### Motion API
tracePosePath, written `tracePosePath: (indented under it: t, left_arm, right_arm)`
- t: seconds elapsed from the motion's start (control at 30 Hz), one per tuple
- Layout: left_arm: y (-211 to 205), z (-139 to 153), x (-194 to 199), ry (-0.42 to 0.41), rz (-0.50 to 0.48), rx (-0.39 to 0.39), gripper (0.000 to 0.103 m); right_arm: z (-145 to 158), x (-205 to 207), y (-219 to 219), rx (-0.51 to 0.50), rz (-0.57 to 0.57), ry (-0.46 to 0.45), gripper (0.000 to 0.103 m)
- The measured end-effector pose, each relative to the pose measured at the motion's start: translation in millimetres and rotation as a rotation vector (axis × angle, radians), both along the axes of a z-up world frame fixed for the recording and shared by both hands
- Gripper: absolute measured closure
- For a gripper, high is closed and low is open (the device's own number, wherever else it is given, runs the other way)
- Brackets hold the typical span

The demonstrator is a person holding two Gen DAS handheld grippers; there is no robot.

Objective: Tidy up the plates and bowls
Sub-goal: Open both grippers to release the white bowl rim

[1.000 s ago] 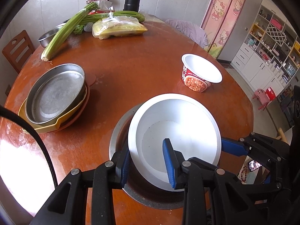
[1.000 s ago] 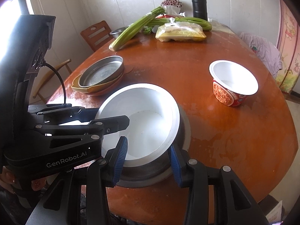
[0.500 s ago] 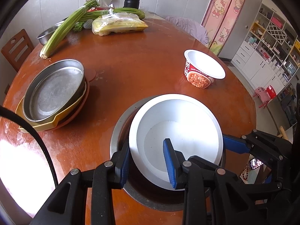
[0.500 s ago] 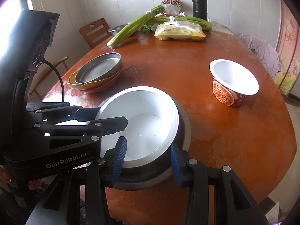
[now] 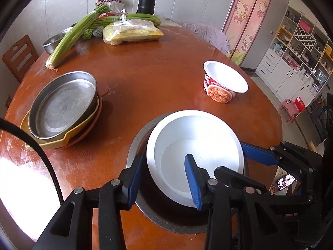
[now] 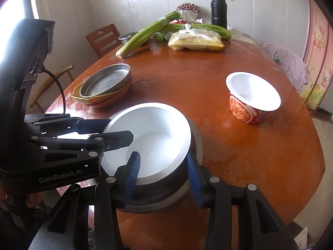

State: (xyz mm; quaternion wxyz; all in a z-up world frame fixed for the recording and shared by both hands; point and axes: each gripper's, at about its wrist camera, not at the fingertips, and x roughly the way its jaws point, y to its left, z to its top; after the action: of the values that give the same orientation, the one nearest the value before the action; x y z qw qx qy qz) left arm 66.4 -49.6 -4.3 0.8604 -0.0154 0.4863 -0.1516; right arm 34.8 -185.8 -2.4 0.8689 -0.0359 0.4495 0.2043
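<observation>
At the near edge of the round table (image 5: 145,79) I have the white bowl (image 5: 195,152) sitting tilted inside a wider metal basin (image 5: 158,214), and compared with a second ago the whole scene has slid slightly downward in both wrist views, so the stack of plates (image 5: 62,108) and the noodle cup (image 5: 224,83) now sit lower in frame, while the bowl keeps its place between my fingers. My left hand-held gripper (image 5: 164,179) straddles the bowl's near-left rim with its blue pads spread, one outside the wall and one inside, not visibly pinching it. My right hand-held gripper (image 6: 164,173) does the same on the opposite side, jaws apart, one pad inside the bowl and the other outside it, beside the basin's dark inner wall. The basin's near edge lies close to the table's lip, so there is little room behind it. Ahead, a broad stretch of bare wood separates the bowl from the noodle cup on the right and the plate stack on the left, both well apart from it. Celery (image 6: 145,37), a bagged yellow package (image 6: 195,40) and a black flask (image 6: 218,10) crowd the far rim.
</observation>
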Motion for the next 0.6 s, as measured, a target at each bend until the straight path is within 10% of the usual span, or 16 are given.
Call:
tracePosePath:
  t: [0.6]
  left_arm:
    - [5,24,-6,-0.091,0.028,-0.016,0.041]
  right_arm:
    - [14,-3,-15,0.058,-0.038,-0.060,0.051]
